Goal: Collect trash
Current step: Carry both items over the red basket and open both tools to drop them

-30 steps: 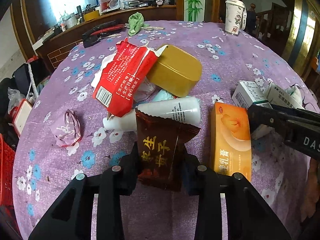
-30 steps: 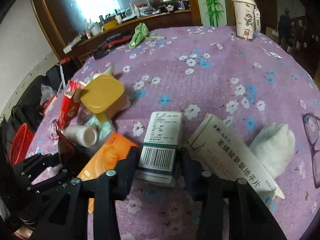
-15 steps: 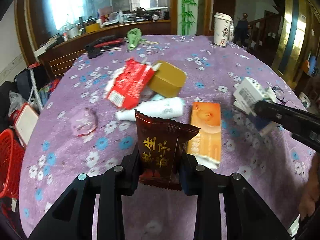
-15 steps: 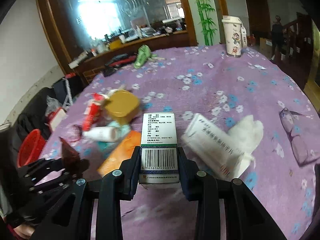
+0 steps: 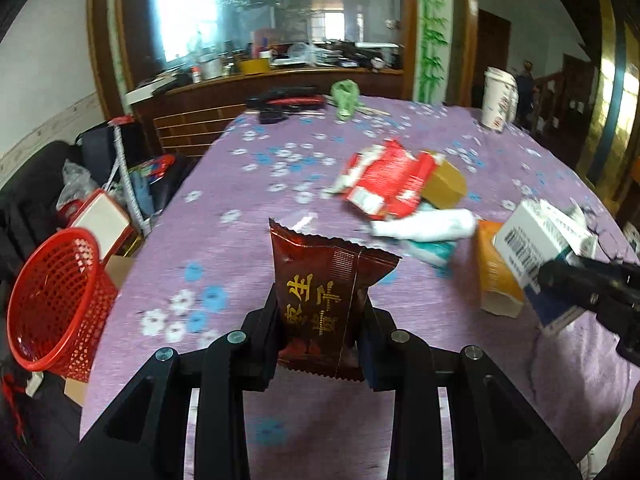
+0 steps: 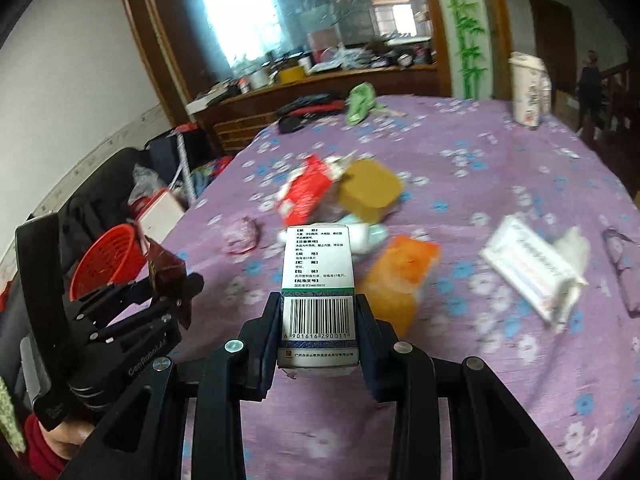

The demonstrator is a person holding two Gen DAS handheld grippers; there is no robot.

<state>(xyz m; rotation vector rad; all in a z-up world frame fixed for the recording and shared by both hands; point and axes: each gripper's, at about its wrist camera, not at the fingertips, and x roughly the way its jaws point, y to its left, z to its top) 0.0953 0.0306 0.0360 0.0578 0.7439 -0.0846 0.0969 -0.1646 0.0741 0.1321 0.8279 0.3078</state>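
My left gripper (image 5: 319,316) is shut on a dark brown snack wrapper (image 5: 320,280) with gold characters, held upright above the purple flowered tablecloth (image 5: 240,248). A white medicine box (image 6: 318,280) with a barcode stands between the pads of my right gripper (image 6: 318,320), which is shut on it. That box (image 5: 528,246) and the right gripper also show at the right edge of the left wrist view. A red mesh basket (image 5: 52,300) stands off the table's left edge. On the cloth lie a red wrapper (image 5: 392,180), a gold box (image 5: 446,186), a white bottle (image 5: 424,226) and an orange box (image 5: 494,276).
A white leaflet box (image 6: 528,264) and crumpled tissue (image 6: 574,240) lie on the right, with glasses (image 6: 624,264) beyond them. A pink wad (image 6: 242,236) lies left of the pile. A tall cup (image 6: 528,88), green cloth (image 6: 360,104) and dark tools (image 6: 308,110) sit at the far edge.
Both grippers have pulled back from the pile, risen and swung left with their items. The red basket has come into the left wrist view.
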